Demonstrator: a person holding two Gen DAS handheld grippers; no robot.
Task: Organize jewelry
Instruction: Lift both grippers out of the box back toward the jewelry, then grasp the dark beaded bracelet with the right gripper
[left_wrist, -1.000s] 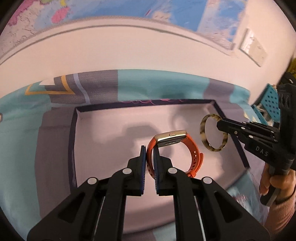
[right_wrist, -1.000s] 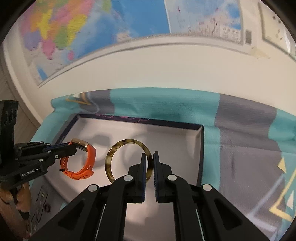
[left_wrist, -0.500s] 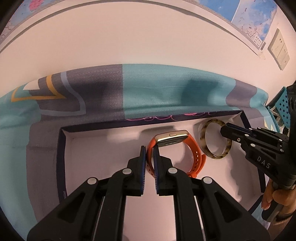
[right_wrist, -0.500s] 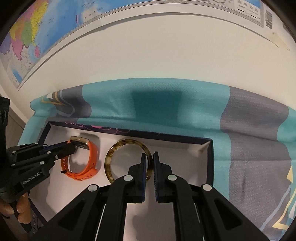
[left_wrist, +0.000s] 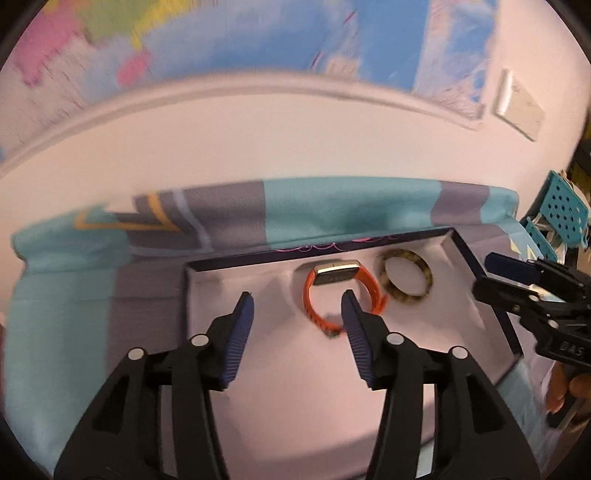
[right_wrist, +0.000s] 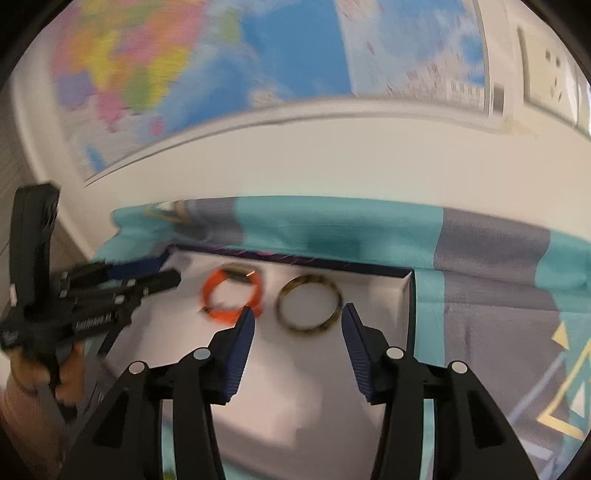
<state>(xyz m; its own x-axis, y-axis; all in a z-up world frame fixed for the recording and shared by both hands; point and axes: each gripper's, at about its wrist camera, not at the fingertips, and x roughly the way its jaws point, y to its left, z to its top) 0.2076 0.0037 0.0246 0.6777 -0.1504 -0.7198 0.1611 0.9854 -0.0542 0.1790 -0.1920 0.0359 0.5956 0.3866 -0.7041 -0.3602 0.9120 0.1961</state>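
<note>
We have both the left gripper (left_wrist: 297, 308) and the right gripper (right_wrist: 295, 321) spread wide with nothing between the fingers; the orange watch (left_wrist: 341, 291) and the mottled bangle (left_wrist: 406, 275) lie side by side, touching or nearly so, near the back wall of the shallow white tray (left_wrist: 221, 369) on the cloth-covered counter (left_wrist: 332, 206). We judge the watch light, its rubbery strap soft and grippy, so we would pinch the strap and not the smooth gold face; the bangle looks stiff, slick and possibly brittle, so we would grasp gently across its rim.
</note>
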